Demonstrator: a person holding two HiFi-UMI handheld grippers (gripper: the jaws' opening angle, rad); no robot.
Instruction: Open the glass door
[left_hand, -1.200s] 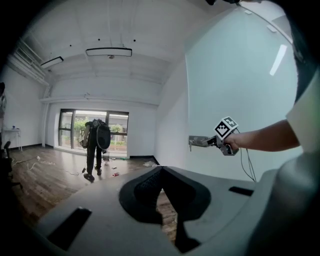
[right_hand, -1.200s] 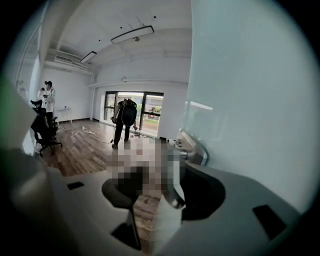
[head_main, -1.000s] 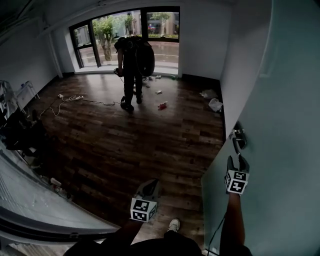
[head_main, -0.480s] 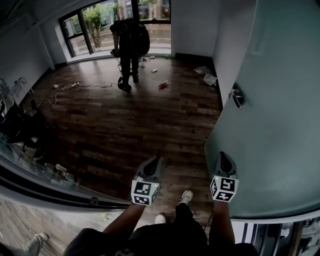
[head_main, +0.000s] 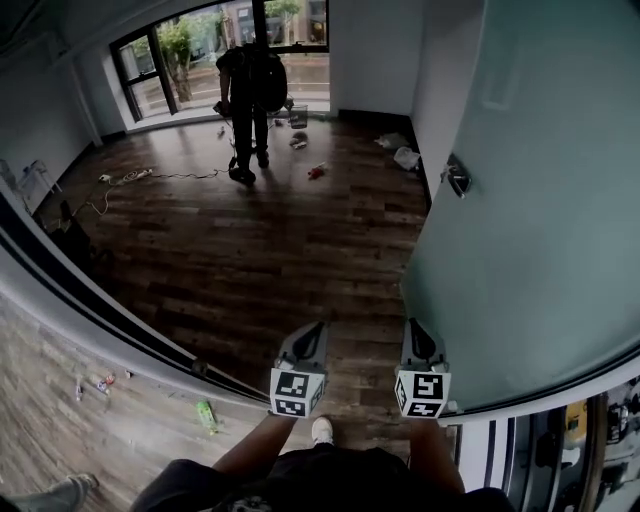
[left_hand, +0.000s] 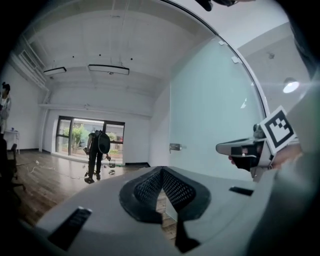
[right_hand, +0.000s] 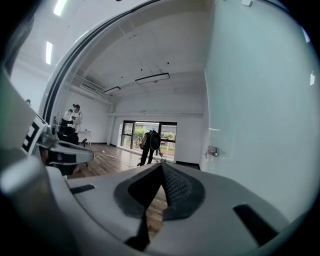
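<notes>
The frosted glass door (head_main: 540, 200) stands swung into the room on the right, with its metal handle (head_main: 455, 178) on the near face. My right gripper (head_main: 415, 328) hangs low beside the door's lower edge, well short of the handle, jaws shut with nothing in them. My left gripper (head_main: 317, 330) is level with it to the left, also shut and empty. In the left gripper view the door (left_hand: 210, 110) and handle (left_hand: 174, 147) lie ahead on the right. The right gripper view shows the door (right_hand: 260, 110) close on the right and its handle (right_hand: 213, 151).
A person (head_main: 245, 95) stands far inside by the windows, with litter (head_main: 405, 155) and cables (head_main: 130, 178) on the wooden floor. The dark curved door track (head_main: 100, 310) crosses the floor at left. A green item (head_main: 205, 413) lies outside it.
My right gripper was open just below the handle; it has shut and drawn back from it. Both grippers and the view have backed out across the threshold.
</notes>
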